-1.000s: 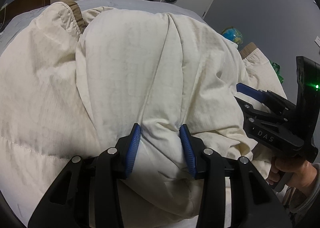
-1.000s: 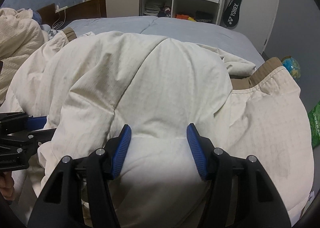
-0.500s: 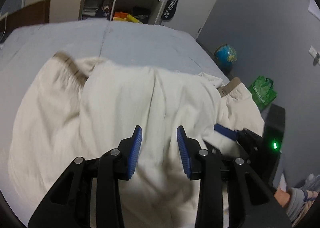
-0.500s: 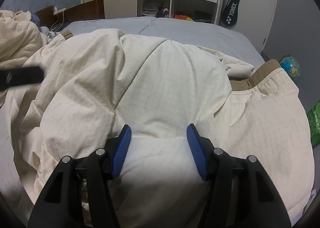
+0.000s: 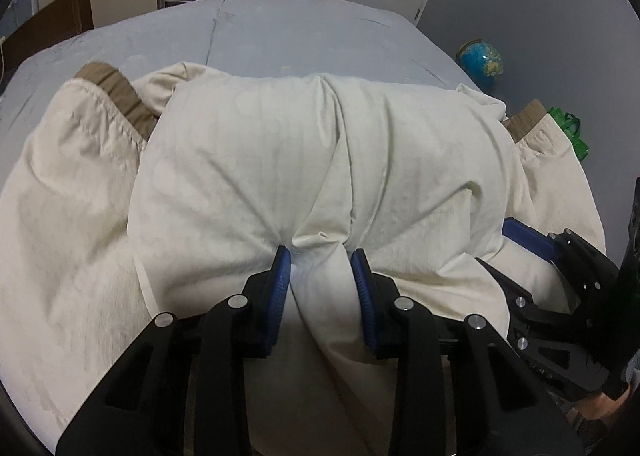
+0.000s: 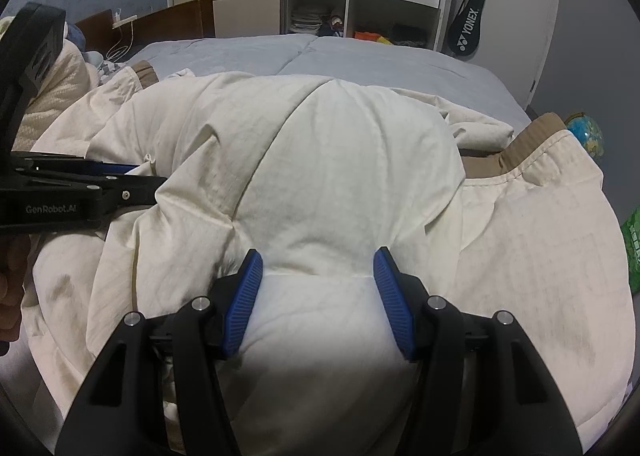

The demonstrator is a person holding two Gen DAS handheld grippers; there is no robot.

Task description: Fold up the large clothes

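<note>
Jacket (image 5: 280, 144), cream and puffy with brown cuffs, lies spread across the blue-grey bed (image 5: 304, 36), its long axis running side to side in front of you, one brown cuff (image 5: 116, 96) at the far left and the other cuff (image 5: 524, 122) at the far right. You are standing at its near edge, so the bulk of the cloth lies ahead of and below both claws, toward the wardrobe.

Your left claw (image 5: 320, 256) has a bunched ridge of the near edge between its blue pads, and its jaws are closing on that fold; creases fan out from the pinch. Your right claw (image 6: 318, 260) sits just beside it to the right, about half open, both pads pressing against a thick padded roll of the same edge.

Both claws are equally near the edge, so the coming fold, in my judgement, turns on carrying this near edge away from you, across the short axis, toward the far hem.
</note>
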